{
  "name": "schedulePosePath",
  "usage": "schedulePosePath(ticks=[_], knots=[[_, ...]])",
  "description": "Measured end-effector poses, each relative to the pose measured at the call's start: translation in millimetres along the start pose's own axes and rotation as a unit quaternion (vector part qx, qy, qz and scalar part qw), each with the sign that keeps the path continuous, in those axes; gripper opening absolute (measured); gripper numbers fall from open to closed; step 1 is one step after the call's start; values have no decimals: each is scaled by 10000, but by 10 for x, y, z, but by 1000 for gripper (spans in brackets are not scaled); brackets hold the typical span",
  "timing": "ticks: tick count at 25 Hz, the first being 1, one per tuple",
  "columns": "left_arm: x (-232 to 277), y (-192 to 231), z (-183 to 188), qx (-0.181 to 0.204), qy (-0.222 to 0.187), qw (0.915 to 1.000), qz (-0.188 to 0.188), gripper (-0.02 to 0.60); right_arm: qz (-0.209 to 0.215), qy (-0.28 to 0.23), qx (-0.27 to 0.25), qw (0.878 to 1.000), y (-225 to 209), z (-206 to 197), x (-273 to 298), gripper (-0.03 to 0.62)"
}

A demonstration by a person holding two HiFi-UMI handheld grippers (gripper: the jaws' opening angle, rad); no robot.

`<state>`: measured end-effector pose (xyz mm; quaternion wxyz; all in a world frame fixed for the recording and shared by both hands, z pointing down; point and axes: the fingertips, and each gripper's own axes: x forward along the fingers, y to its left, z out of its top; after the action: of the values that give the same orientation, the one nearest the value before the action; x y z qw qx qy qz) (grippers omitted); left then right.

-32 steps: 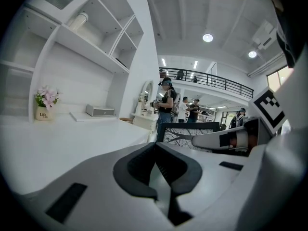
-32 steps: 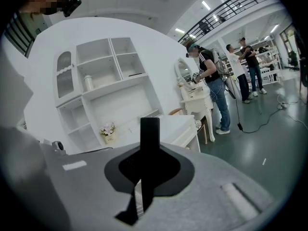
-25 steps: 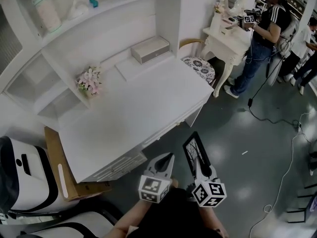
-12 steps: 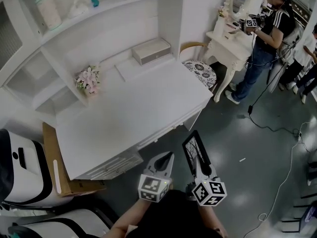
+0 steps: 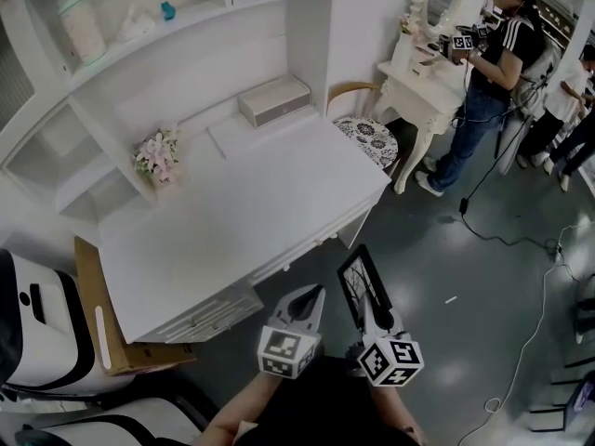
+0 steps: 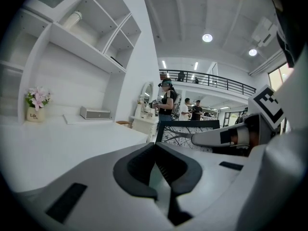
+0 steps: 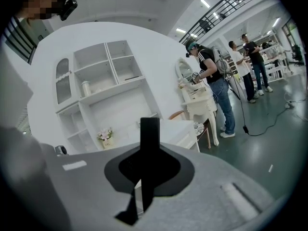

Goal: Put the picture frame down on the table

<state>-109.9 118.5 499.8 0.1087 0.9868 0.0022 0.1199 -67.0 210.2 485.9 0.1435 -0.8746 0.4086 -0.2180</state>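
Fingers of right gripper (image 5: 372, 305): clamped on picture frame (image 5: 355, 275), upright on edge. Left gripper (image 5: 316, 295): pinched together, empty. Table (image 5: 232, 221): ahead-left of frame, near, apart.

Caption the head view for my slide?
Right gripper holds a black picture frame above the floor, short of the white desk; left gripper shut, empty, beside it.

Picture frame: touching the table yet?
Apart. The head view shows the picture frame gripped in the right tongs over dark floor, with a strip of bare floor between it and the table front edge.
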Motion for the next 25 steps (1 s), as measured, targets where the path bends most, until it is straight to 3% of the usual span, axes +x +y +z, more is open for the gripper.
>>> schedulePosePath(ticks=[17, 25], knots=[[45, -44, 1, 70, 79, 9999, -32, 12, 178, 89, 147, 9997, 58, -51, 3, 14], [219, 36, 30, 47, 72, 10000, -13, 12, -27, 29, 288, 9996, -164, 18, 102, 14]])
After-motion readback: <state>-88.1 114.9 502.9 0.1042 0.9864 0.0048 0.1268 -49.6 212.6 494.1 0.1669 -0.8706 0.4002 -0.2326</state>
